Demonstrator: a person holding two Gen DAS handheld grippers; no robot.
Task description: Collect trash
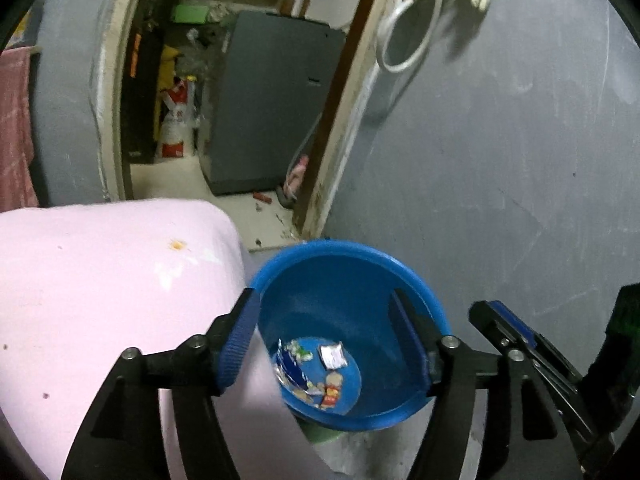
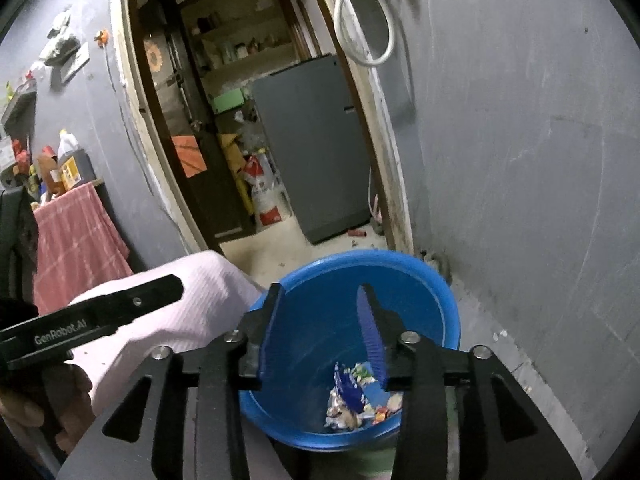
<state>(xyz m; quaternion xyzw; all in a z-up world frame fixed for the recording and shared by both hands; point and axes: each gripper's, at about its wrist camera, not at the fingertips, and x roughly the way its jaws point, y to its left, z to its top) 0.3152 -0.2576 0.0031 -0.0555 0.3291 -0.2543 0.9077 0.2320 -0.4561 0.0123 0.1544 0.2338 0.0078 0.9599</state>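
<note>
Seen at lower centre of both views: a blue bucket (image 1: 348,280) (image 2: 420,300) beside a pink-covered surface (image 1: 100,280) (image 2: 192,304) at lower left. Lying on the bucket's floor, wrappers (image 1: 316,372) (image 2: 356,396), crumpled, silver and coloured. Poised over the bucket's mouth in the left wrist view, the left gripper (image 1: 326,334), fingers spread wide, holding nothing, left finger (image 1: 238,340) outside the rim, right finger (image 1: 410,340) inside it. Poised likewise in the right wrist view, the right gripper (image 2: 320,332), fingers parted and empty above the wrappers. Visible at lower right of the left view, the right gripper's blue-padded tip (image 1: 508,324); at left of the right view, the left gripper's black body (image 2: 92,320). Beyond, at upper centre, a doorway with a grey fridge (image 1: 272,100) (image 2: 312,144) inside. Draped at far left, a red cloth (image 1: 14,128) (image 2: 76,236). Filling the right of both frames, a grey wall (image 1: 500,140) (image 2: 520,160), a white hose (image 1: 404,40) (image 2: 368,20) looped at the top.
</note>
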